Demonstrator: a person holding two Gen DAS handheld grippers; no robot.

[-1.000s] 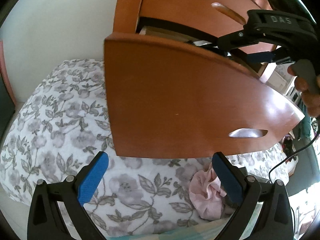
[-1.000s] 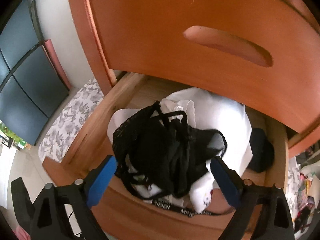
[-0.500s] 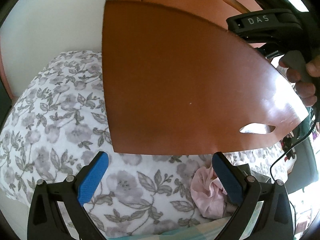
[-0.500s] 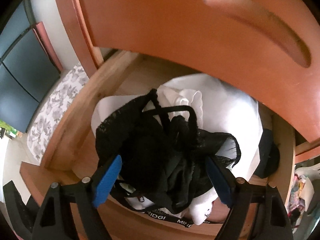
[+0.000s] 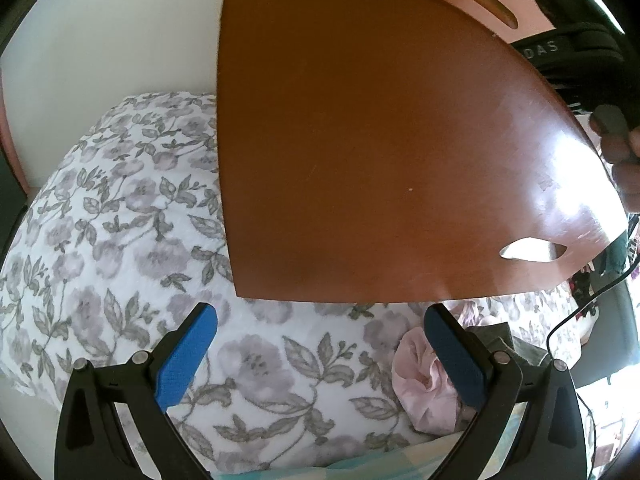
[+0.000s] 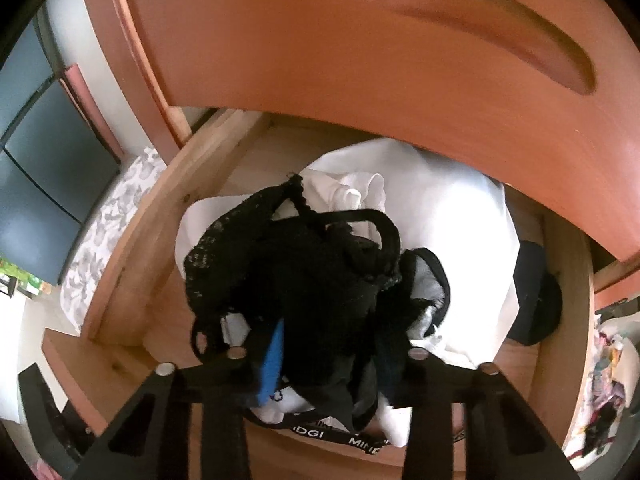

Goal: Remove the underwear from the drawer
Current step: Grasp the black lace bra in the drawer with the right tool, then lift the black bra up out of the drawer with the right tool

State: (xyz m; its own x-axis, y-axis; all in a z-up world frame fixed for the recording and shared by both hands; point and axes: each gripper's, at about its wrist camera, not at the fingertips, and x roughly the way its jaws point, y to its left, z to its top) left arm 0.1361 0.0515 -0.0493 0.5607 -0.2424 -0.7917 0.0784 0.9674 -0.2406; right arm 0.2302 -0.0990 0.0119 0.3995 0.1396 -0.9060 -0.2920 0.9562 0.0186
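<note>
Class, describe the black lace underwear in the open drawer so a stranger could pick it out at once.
Look into the open wooden drawer. A heap of white clothes fills it, and the black lace underwear lies bunched on top, between the closing right gripper. Its lace edge sets it apart from the plain black cap beside.

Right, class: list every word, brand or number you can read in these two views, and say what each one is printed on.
"DAS": white letters on the black body of the right tool, seen from the left wrist view.
"MIND": on a black waistband at the drawer's front edge; the letters repeat as "NDGI", cut off by cloth.
Nothing else is legible; no numbers.
</note>
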